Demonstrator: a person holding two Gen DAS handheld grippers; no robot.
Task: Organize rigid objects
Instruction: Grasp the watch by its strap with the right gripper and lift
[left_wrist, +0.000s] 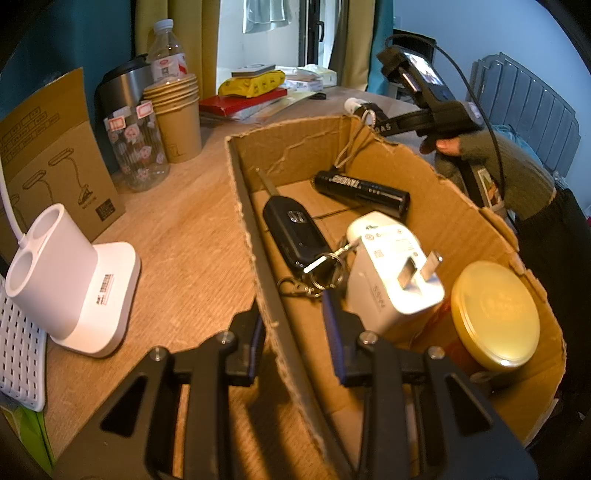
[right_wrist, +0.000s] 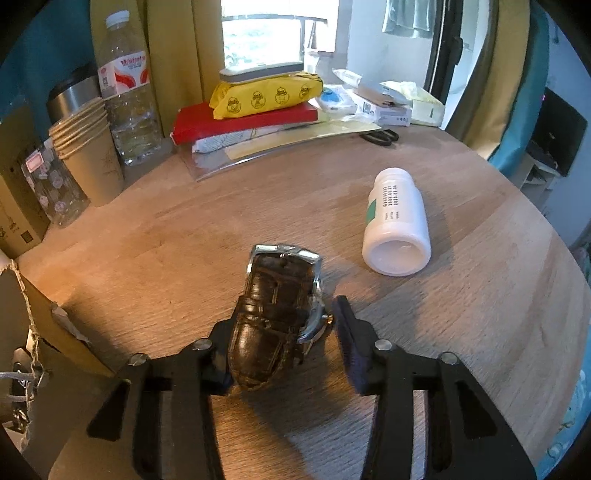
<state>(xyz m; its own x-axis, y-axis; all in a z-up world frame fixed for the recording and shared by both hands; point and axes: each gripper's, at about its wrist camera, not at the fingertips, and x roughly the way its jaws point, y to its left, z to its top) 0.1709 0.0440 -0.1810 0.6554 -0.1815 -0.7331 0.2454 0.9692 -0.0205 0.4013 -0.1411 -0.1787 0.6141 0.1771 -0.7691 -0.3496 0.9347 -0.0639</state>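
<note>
**A:** Two grippers showed. What was at the left of the frames?

**B:** In the left wrist view the left gripper (left_wrist: 297, 334) sat at the lower centre, jaws apart, straddling the near wall of the box (left_wrist: 461, 221). Whether the pads pinched that wall, I could not tell. Inside lay a key fob (left_wrist: 295, 236), a black cylinder (left_wrist: 364, 192), a charger (left_wrist: 391, 269) and, at the lower right, a gold-lidded tin (left_wrist: 495, 314).

**A:** And the right wrist view?

**B:** At the lower centre, the right gripper (right_wrist: 284, 339) had a watch (right_wrist: 277, 317) between its fingers. The left finger touched the strap; the right finger stood just beside the case, a small gap showing, so the jaws were open and nothing was clamped. The watch rested on the table (right_wrist: 184, 229), strap curled into a loop.

**A:** How would it handle?

**B:** Light, I judged. The leather strap looked springy and would give under a squeeze, while the metal case and glass were hard, slick and easy to scratch. Closing across the case edges seemed the firmer hold.

**A:** Further right?

**B:** A white bottle (right_wrist: 397, 225) lay on its side at the centre right, well apart from the watch. Probably light and stiff, but liable to roll; best taken across the barrel.
</note>
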